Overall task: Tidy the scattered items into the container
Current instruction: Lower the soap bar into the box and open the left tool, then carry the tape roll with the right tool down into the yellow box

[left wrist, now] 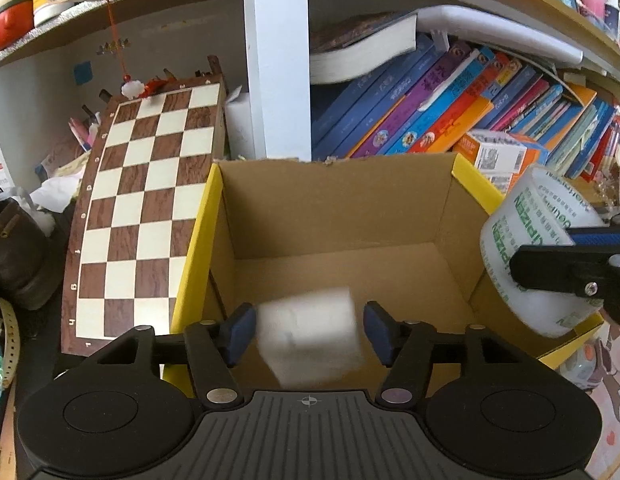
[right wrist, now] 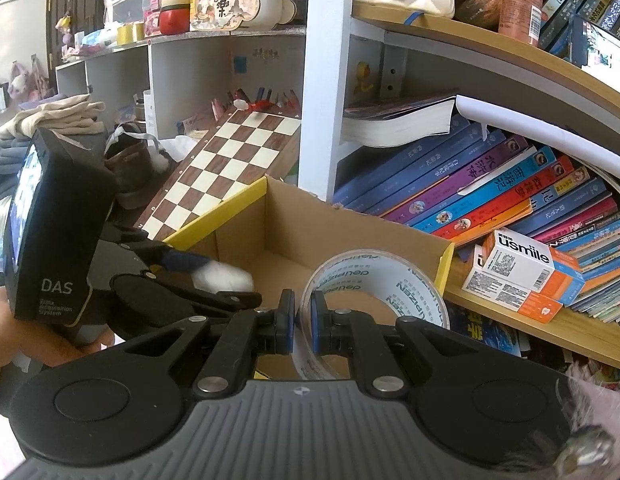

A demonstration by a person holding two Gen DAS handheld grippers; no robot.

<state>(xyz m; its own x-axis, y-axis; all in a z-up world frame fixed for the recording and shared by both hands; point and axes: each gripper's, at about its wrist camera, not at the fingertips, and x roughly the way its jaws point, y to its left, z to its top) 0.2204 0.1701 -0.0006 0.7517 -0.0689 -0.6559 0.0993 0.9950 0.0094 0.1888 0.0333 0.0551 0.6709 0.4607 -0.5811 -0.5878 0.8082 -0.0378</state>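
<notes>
An open cardboard box (left wrist: 341,216) with yellow outer sides stands in front of a bookshelf; it also shows in the right wrist view (right wrist: 310,220). My left gripper (left wrist: 308,334) is open over the box's near edge. A blurred white block (left wrist: 311,338) sits between its fingers with gaps on both sides, apart from the pads. In the right wrist view the left gripper (right wrist: 198,264) shows with the white block (right wrist: 224,276) at its tip. My right gripper (right wrist: 300,326) is shut on the wall of a clear tape roll (right wrist: 373,292) with green print, held over the box's right rim. The roll (left wrist: 537,252) also shows at the right of the left wrist view.
A wooden chessboard (left wrist: 146,216) leans beside the box's left side. Slanted books (left wrist: 449,108) fill the shelf behind. A white and orange usmile carton (right wrist: 521,268) lies right of the box. A brown bag (left wrist: 14,256) sits at far left.
</notes>
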